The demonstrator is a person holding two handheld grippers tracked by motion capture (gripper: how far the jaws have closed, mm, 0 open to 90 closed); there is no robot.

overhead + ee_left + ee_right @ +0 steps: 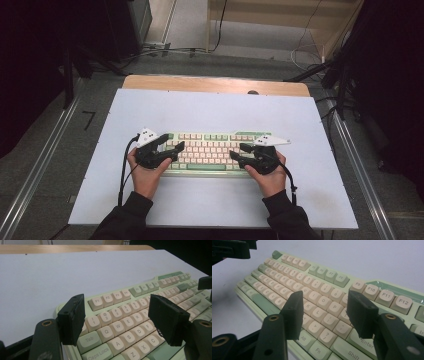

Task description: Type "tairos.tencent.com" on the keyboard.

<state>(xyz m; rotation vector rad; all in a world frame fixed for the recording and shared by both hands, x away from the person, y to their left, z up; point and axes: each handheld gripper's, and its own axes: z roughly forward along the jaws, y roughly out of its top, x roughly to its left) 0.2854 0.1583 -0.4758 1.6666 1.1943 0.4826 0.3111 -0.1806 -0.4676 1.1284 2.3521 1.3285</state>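
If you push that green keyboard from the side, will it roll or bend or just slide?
The keyboard would probably just slide: it lies flat on the smooth white table, with nothing round to roll on. It looks like a stiff, thick case, so it is unlikely to bend. Pushing on the raised keys would likely press them down instead.

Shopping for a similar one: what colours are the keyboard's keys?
Cream and pale green keys, clearest in the right gripper view.
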